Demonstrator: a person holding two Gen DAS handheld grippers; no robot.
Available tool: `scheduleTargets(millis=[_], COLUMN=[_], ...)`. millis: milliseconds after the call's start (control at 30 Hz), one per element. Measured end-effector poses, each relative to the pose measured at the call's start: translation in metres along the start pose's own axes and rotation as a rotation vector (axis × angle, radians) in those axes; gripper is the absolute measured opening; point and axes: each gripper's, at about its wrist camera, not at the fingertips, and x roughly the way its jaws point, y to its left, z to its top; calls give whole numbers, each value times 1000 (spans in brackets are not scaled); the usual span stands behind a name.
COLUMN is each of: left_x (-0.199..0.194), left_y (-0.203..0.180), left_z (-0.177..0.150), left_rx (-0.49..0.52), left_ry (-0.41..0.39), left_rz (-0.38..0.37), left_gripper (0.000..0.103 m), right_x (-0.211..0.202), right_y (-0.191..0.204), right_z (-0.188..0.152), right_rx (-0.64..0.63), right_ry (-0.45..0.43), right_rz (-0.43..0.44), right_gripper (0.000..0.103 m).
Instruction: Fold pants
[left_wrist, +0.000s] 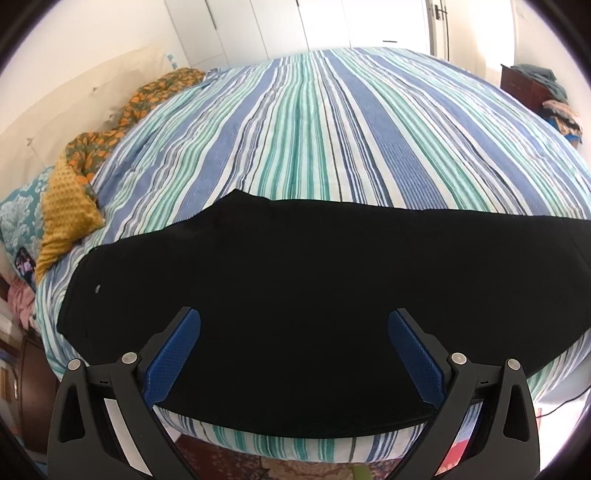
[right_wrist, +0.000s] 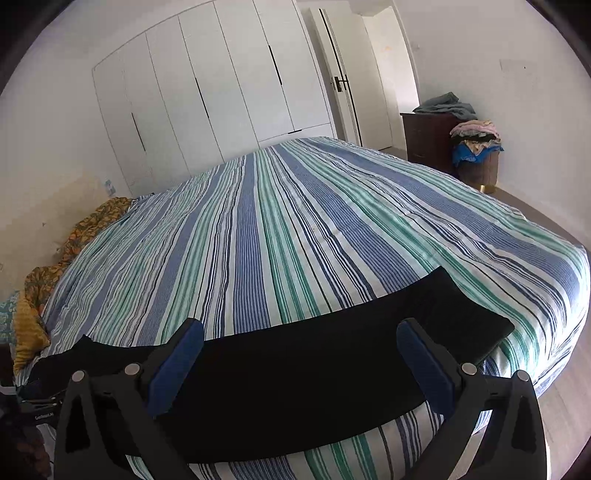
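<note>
Your left gripper (left_wrist: 293, 325) is hanging over the near edge of the bed with its blue pads (left_wrist: 173, 360) spread wide apart, nothing between them, just hovering above the black pants (left_wrist: 314, 280). Same deal with your right gripper (right_wrist: 300, 334): jaws splayed wide, not gripping anything, sitting over the pants (right_wrist: 314, 373) further toward the leg end.

The pants are lying flat along the near edge of the bed, stretched left to right as one long dark band. In the left view the wider end is sitting off to the left, with a small button (left_wrist: 98, 288) showing near it. In the right view the narrow leg end is lying close to the bed's right corner.

Everything is resting on the striped bedspread (left_wrist: 332, 129), blue, teal and white. Over by the left side of the bed there's a mustard textured cloth (left_wrist: 62, 218) and an orange floral fabric (left_wrist: 122, 122) bunching up against the headboard. Further out, the right view is showing white wardrobe doors (right_wrist: 221, 92) behind the bed, plus a dark dresser (right_wrist: 428, 136) and a heaped laundry basket (right_wrist: 476, 155) by the far wall.
</note>
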Motion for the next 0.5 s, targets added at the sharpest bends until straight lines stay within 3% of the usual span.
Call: scheduleTargets(millis=[367, 500], left_x=[1, -1], left_y=[3, 11], left_z=[0, 2], left_rx=[-31, -55], left_ry=[-2, -8], left_rz=[-19, -84], left_gripper=[102, 102], right_x=[5, -17], right_y=[-14, -35], right_z=[-5, 3], right_rx=[83, 183], right_ry=[24, -67], right_rz=[20, 140], right_gripper=[103, 103])
